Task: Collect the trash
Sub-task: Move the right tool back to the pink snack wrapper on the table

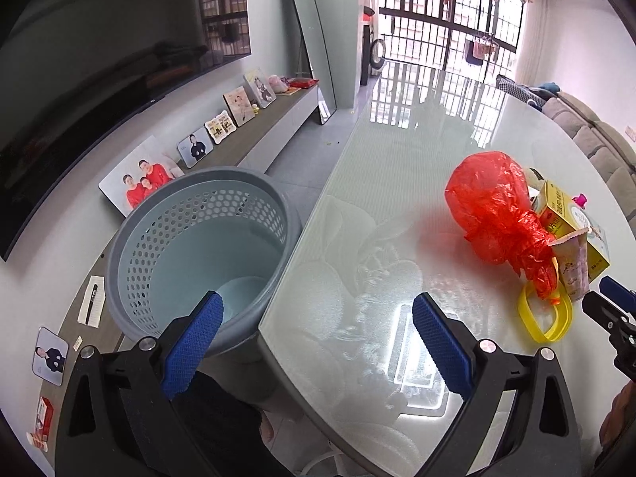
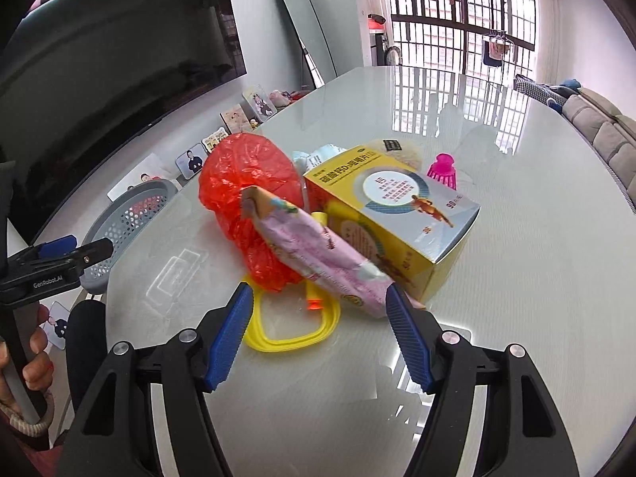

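Desk (image 2: 516,278) is carrying the trash pile; grey perforated bin (image 1: 206,246) is standing just beside its left edge. Left gripper (image 1: 318,342) is hanging released, nothing between its jaws. Right gripper (image 2: 320,338) is gaping about halfway, empty, just short of the pink wrapper (image 2: 318,254). Red bag (image 2: 254,198), yellow box (image 2: 397,214) reading "90", yellow ring (image 2: 294,338) are touching. "GenRobot.AI" is showing on the left gripper.

Landmark: glossy white table (image 1: 397,167) | far end: barred window (image 1: 449,12), daylight | left: television (image 1: 99,59), leaning mirror (image 1: 310,39) | right: grey sofa (image 1: 588,127)
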